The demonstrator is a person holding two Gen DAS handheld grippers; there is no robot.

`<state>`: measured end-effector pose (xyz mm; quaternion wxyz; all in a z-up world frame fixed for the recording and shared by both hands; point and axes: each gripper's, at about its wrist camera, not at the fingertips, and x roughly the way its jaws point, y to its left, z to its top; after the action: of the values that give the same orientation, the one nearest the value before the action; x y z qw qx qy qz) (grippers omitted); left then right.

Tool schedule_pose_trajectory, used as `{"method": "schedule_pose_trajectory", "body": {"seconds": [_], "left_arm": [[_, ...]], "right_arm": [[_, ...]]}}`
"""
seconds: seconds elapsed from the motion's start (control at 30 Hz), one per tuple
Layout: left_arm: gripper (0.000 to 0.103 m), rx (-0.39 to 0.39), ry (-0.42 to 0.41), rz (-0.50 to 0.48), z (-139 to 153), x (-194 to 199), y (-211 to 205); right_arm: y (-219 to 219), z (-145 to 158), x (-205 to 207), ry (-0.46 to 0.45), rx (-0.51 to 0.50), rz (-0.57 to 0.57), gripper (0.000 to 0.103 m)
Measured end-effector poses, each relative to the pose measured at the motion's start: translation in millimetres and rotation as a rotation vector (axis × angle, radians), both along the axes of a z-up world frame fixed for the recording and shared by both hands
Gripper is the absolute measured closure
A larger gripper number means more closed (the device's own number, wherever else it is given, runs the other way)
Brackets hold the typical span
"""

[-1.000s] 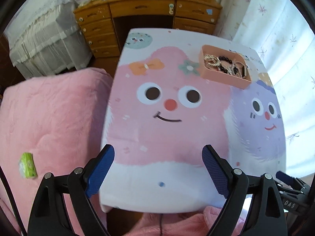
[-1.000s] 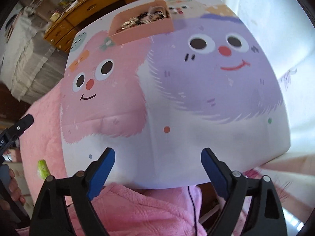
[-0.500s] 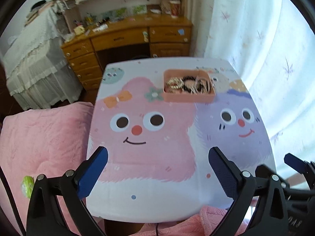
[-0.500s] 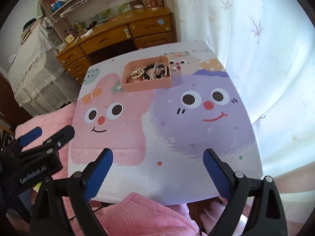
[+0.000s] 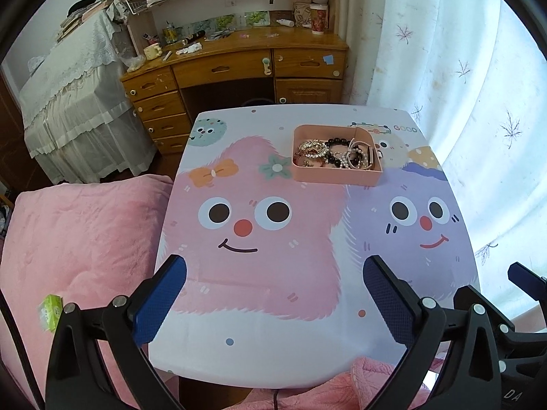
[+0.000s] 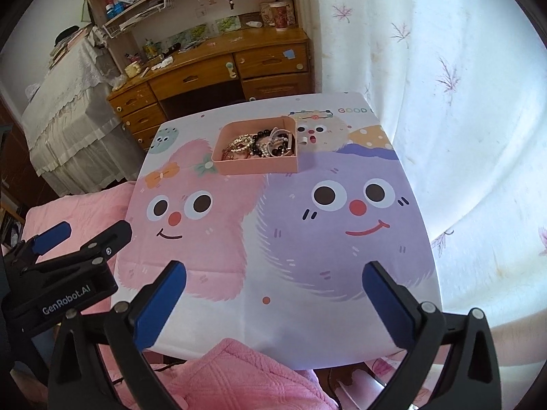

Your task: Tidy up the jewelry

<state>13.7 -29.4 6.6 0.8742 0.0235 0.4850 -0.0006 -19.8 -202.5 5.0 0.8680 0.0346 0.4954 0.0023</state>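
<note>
A pink tray (image 5: pixel 335 176) (image 6: pixel 256 165) stands on the far part of the cartoon-print table (image 5: pixel 259 273) (image 6: pixel 273 239). It holds a heap of jewelry (image 5: pixel 336 153) (image 6: pixel 263 143): a gold piece, dark bead bracelets and pearl strands. My left gripper (image 5: pixel 273 294) is open and empty, above the table's near edge. My right gripper (image 6: pixel 273 294) is open and empty, also above the near edge. The left gripper also shows at the left of the right wrist view (image 6: pixel 68 239). Both are far from the tray.
A pink quilted bed (image 5: pixel 78 239) lies left of the table with a small green packet (image 5: pixel 50 311) on it. A wooden desk (image 5: pixel 239 65) with clutter stands beyond the table. White curtains (image 5: pixel 461 85) hang on the right. A lace-covered piece of furniture (image 5: pixel 75 102) is at back left.
Both grippers have risen and tilted up, away from the table, so the tray now looks smaller and the desk and shelves come into view. Both stay open.
</note>
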Motion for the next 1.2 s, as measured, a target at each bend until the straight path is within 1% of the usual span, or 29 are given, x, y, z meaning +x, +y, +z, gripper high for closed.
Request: {"method": "schedule_pose_trajectory", "body": {"seconds": [0.13,0.43,1.2], "left_arm": [[0.001,0.008,-0.001,0.009,0,2,1],[0.001,0.014,0.011,0.018,-2,7,1],[0.001,0.026,0.032,0.002,-7,6,-3]], "right_arm": [[2,2,3,-0.008,-0.005,0.017,0.0],[8,0,8,0.006,-0.018,0.048,0.0],[3,-6,11,0.029,-0.01,0.045,0.0]]}}
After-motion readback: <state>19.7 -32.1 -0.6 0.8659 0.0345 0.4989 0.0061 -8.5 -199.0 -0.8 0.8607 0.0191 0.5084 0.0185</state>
